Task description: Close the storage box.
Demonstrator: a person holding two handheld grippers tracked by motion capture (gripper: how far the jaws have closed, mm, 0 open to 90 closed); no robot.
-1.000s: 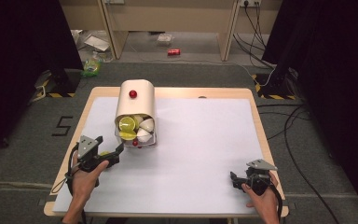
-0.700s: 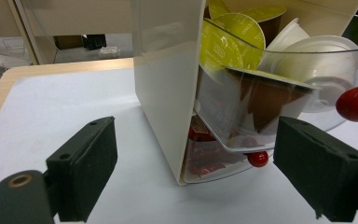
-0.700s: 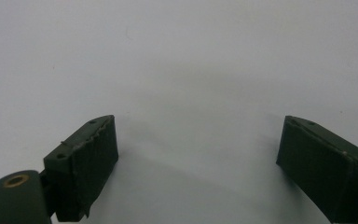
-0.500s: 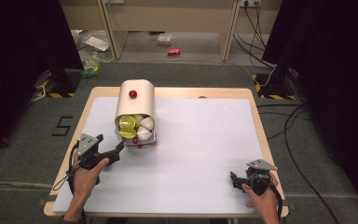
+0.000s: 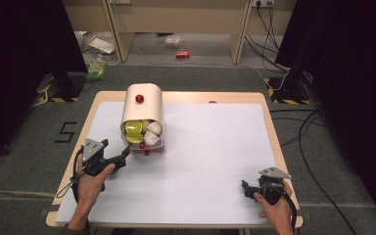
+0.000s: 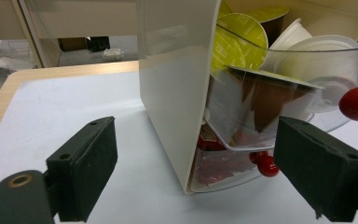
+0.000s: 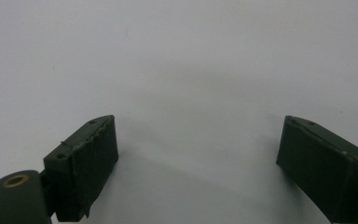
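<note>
A cream dispenser box point(image 5: 142, 108) with a red knob on top stands on the white table point(image 5: 210, 147) at the left. Its clear front bin holds yellow-lidded and white capsules point(image 6: 279, 46), and a lower clear drawer point(image 6: 223, 163) with a small red knob point(image 6: 266, 166) sits beneath. My left gripper point(image 5: 125, 154) is open and sits just in front of the box's lower left corner; its jaws stand either side of that corner in the left gripper view point(image 6: 196, 163). My right gripper point(image 5: 247, 188) rests open near the front right edge, over bare white table point(image 7: 196, 154).
The table's wooden rim point(image 5: 274, 137) shows around the white sheet. Beyond the table lie a red can point(image 5: 182, 54), cables point(image 5: 303, 132) and scattered items on the grey floor. Dark curtains point(image 5: 24, 49) flank both sides.
My left gripper has edged slightly forward and right toward the box's lower front. The right gripper has stayed put.
</note>
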